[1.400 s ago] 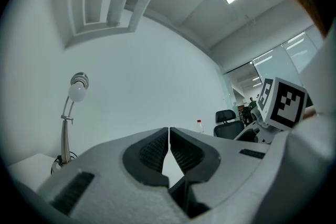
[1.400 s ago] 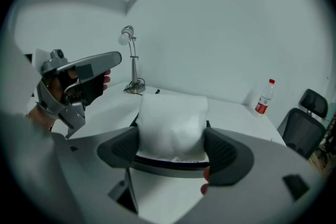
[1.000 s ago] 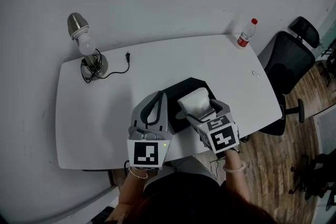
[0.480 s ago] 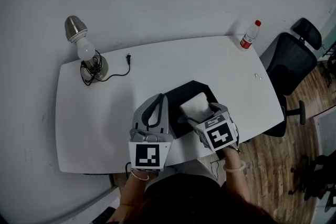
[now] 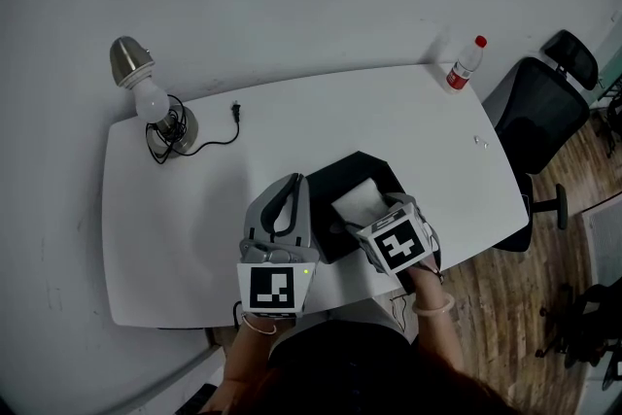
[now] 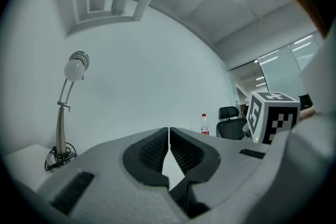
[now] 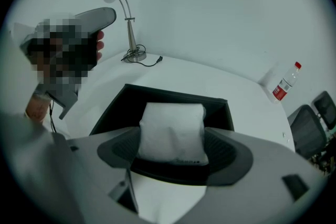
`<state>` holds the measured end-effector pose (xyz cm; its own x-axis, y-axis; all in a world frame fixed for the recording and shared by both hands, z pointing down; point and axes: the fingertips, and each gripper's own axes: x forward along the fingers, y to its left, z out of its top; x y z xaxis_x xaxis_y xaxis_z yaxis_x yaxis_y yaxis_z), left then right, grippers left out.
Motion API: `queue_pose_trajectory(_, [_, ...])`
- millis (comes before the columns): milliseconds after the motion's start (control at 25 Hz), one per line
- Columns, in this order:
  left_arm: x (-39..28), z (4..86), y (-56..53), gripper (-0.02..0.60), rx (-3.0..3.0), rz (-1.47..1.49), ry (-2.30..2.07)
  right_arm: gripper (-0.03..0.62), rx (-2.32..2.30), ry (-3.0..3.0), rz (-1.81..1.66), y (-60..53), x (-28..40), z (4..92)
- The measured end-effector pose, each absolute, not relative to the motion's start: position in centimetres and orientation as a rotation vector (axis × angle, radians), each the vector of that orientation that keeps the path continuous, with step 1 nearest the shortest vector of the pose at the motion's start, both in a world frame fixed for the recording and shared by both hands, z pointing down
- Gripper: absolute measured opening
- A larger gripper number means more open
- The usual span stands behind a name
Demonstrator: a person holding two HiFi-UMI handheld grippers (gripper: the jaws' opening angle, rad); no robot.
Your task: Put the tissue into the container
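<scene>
A white tissue pack (image 7: 172, 131) is clamped between the jaws of my right gripper (image 7: 173, 150), which is shut on its sides. The pack hangs over the open black container (image 7: 122, 108), low against its inside. From the head view the tissue pack (image 5: 356, 200) shows within the black container (image 5: 332, 176) near the table's front edge, with the right gripper (image 5: 370, 213) behind it. My left gripper (image 5: 290, 183) rests just left of the container. In the left gripper view the left gripper (image 6: 168, 131) has its jaws shut with nothing between them.
The white table (image 5: 194, 209) carries a desk lamp (image 5: 146, 94) with a coiled cable at the back left. A red-capped plastic bottle (image 5: 465, 63) stands at the back right corner. A black office chair (image 5: 540, 112) stands beyond the table's right end.
My right gripper has moved down and slightly left with the tissue pack, so the pack now sits lower in the container. The left gripper has stayed in place.
</scene>
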<state>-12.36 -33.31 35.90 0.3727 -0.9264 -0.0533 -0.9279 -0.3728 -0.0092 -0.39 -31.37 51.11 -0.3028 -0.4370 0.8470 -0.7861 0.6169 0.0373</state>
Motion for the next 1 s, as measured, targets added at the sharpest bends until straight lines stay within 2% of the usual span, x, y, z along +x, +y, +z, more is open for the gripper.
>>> queue_pose_trajectory(1000, [-12.2, 36.2, -34.8, 0.032, -2.562, 0.030, 1.753, 0.391, 0.794, -1.780, 0.444, -32.3, -0.3, 53.6])
